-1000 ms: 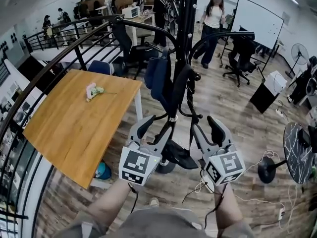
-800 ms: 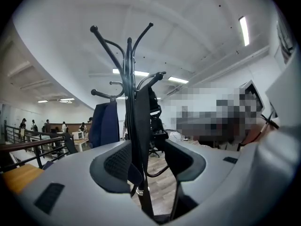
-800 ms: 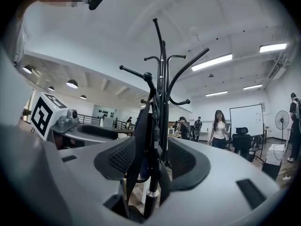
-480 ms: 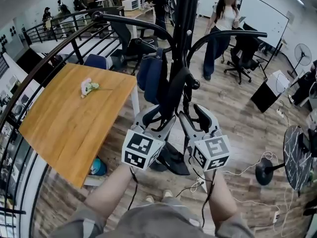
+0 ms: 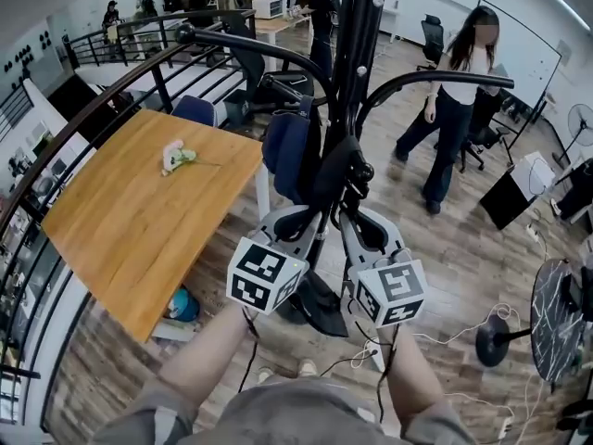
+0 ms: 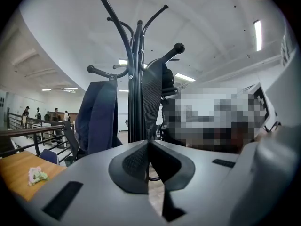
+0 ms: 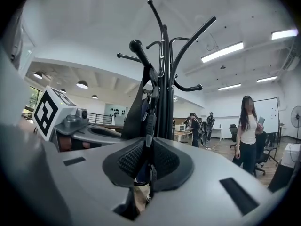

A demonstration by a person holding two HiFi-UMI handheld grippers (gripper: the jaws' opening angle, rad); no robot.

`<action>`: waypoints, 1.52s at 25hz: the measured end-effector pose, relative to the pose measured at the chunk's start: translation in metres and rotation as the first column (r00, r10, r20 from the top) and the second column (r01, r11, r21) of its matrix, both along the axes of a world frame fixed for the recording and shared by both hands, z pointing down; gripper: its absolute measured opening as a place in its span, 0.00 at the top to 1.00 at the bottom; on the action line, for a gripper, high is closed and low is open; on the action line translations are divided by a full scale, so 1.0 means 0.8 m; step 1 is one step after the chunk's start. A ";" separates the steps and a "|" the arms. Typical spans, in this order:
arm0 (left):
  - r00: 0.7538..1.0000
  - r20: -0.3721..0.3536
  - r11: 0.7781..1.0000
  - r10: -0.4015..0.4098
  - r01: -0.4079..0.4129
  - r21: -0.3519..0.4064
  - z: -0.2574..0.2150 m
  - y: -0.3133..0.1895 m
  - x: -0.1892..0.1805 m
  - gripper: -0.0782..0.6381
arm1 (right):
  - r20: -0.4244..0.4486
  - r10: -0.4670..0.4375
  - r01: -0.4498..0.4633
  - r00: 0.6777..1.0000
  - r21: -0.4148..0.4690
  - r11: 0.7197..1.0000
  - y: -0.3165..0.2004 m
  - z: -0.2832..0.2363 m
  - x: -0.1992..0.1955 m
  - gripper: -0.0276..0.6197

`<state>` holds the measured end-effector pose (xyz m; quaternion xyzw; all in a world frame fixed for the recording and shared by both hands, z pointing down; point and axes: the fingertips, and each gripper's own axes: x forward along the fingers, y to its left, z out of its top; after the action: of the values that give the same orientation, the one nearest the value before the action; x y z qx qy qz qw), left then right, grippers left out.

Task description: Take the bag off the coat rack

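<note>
A black coat rack point(image 5: 357, 26) stands in front of me with a dark blue bag point(image 5: 287, 151) hung on its left side. Black straps hang down along the pole. My left gripper point(image 5: 311, 215) is shut on a black mesh strap point(image 6: 151, 98), which runs up from between its pads point(image 6: 129, 161). The blue bag point(image 6: 96, 117) hangs just left of that strap. My right gripper point(image 5: 352, 217) is closing, its pads point(image 7: 164, 160) pressing a narrow black strap with a buckle point(image 7: 150, 117) beside the pole point(image 7: 164, 79).
A wooden table point(image 5: 139, 211) with a small flower point(image 5: 176, 156) stands at the left, and a curved black railing point(image 5: 56, 156) lies beyond it. A person point(image 5: 454, 109) walks at the back right. The rack's base point(image 5: 320, 309) is near my feet. Cables point(image 5: 463, 327) lie on the floor at the right.
Both grippers rose to the rack's straps and went from open to shut on them. The person in the background walked nearer and to the right.
</note>
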<state>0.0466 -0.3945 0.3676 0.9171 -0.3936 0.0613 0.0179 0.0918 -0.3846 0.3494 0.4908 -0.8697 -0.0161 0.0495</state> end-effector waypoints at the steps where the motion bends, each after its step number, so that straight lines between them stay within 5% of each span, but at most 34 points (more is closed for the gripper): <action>1: 1.000 0.012 1.000 -0.004 0.004 -0.002 -0.002 0.001 0.004 0.87 | 0.013 0.004 -0.004 1.000 -0.004 1.000 0.002 -0.004 0.008 0.87; 8: 0.999 0.016 0.999 -0.035 0.035 0.000 -0.017 0.008 -0.020 0.87 | 0.067 0.029 -0.030 0.997 0.021 0.999 0.012 -0.038 0.030 0.87; 13: 0.999 -0.023 0.997 -0.029 0.031 0.070 -0.056 0.019 -0.045 0.87 | 0.074 0.012 -0.019 0.997 0.103 0.995 0.029 -0.075 0.026 0.87; 24: 0.974 -0.216 0.986 -0.064 0.096 0.139 -0.153 0.067 -0.129 0.87 | 0.023 -0.160 0.150 0.987 0.236 0.960 0.100 -0.162 -0.031 0.87; 32: 0.967 -0.167 0.969 -0.192 0.214 0.124 -0.158 0.104 -0.211 0.87 | 0.041 -0.309 0.296 0.950 0.195 0.935 0.111 -0.164 -0.107 0.87; 38: 0.938 -0.131 0.942 -0.320 0.330 0.062 -0.107 0.129 -0.292 0.87 | 0.063 -0.414 0.406 0.908 0.112 0.907 0.103 -0.107 -0.179 0.87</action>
<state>-0.1870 -0.2916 0.2816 0.8413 -0.5403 -0.0139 0.0131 -0.0511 -0.3020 0.2635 0.2989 -0.9530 -0.0469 -0.0158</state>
